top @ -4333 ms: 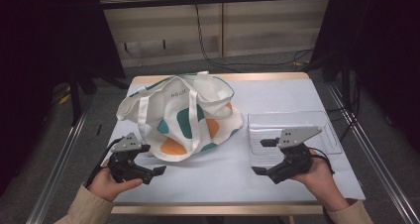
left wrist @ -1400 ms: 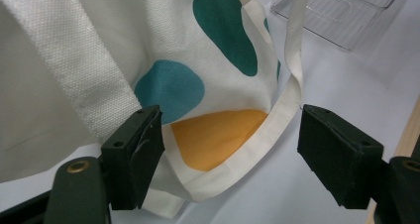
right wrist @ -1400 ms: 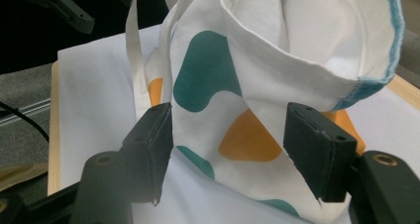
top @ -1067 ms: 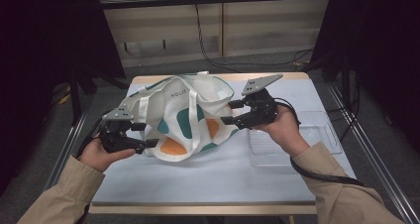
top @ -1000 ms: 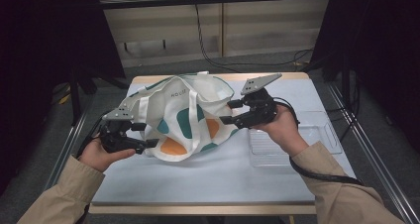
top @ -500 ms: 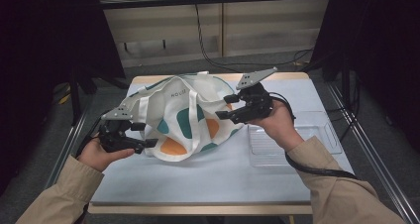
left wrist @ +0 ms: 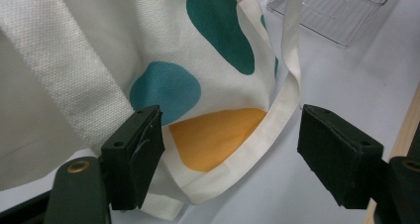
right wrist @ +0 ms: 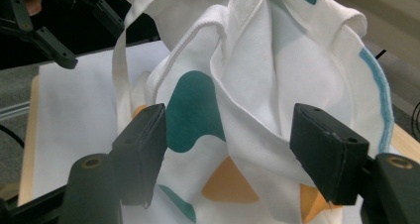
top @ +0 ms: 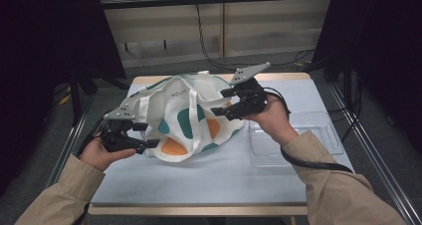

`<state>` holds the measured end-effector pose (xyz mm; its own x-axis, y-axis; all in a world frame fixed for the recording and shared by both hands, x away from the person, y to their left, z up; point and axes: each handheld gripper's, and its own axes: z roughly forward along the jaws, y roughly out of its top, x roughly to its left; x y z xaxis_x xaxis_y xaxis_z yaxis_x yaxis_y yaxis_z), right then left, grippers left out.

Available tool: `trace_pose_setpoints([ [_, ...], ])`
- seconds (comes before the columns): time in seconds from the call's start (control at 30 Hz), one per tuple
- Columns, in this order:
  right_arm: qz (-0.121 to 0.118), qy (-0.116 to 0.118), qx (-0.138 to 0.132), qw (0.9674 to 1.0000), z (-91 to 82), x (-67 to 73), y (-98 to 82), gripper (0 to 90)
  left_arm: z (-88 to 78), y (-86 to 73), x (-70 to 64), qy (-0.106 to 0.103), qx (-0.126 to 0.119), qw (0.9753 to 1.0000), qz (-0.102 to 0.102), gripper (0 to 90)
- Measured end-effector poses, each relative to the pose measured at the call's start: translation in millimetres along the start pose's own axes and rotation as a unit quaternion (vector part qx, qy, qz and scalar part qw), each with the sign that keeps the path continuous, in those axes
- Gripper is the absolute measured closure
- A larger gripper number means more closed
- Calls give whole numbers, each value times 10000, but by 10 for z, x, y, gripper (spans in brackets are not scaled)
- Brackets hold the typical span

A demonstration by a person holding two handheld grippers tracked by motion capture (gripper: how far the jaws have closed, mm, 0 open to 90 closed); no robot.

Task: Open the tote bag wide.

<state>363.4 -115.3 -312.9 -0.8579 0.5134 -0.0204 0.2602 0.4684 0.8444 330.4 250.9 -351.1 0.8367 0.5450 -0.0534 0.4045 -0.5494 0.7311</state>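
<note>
A white tote bag with teal and orange blotches lies crumpled on the pale table mat. At the bag's near-left corner my left gripper stands open. In the left gripper view its jaws straddle the bag's hemmed lower edge: one pad is against the cloth, the other well clear. My right gripper is at the bag's upper right side. Its jaws have just been opening, and in the right gripper view they stand wide around a raised fold of the bag without pressing it.
A clear plastic tray lies on the mat right of the bag, under my right forearm. The table's wooden rim runs along the front. Metal rails flank both sides. Dark curtains stand left and right.
Both hands came from the table's front to the bag's two sides. In the last second the right gripper shifted slightly up along the bag's top and its jaws widened. The left hand stayed still.
</note>
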Motion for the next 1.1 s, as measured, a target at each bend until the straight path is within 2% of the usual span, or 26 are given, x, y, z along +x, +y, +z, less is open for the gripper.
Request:
trace_pose_setpoints([
  [0.17,-50,-29,7,10000,26,-20,20,280,19,6,-3,-22,26,10000,22,257],
  [0.47,-221,-36,171,9996,122,-5,7,283,25,20,-6,-37,37,10000,41,260],
  [0.6,-212,-53,150,9996,109,-4,15,281,33,11,-5,-45,39,10000,36,260],
  [0.73,-205,-103,121,9997,116,-5,49,235,33,13,-11,-34,70,10000,54,260],
  [0.83,-312,-129,107,9994,136,8,71,236,29,11,-12,-55,39,10000,67,259],
  [0.93,-341,-25,175,9993,189,21,62,289,10,8,-6,-16,89,9999,75,261],
  [1.0,-400,64,312,9987,236,42,41,344,6,2,-6,-28,48,10000,43,265],
  [1.03,-359,-54,463,9983,273,71,20,359,2,1,-9,-37,38,10000,29,275],
  [1.07,-359,-54,463,9983,273,71,20,359,-4,3,-5,-57,40,10000,53,275],
  [1.1,-279,-77,536,9981,287,81,12,397,-14,6,-11,-47,62,10000,35,281],
])
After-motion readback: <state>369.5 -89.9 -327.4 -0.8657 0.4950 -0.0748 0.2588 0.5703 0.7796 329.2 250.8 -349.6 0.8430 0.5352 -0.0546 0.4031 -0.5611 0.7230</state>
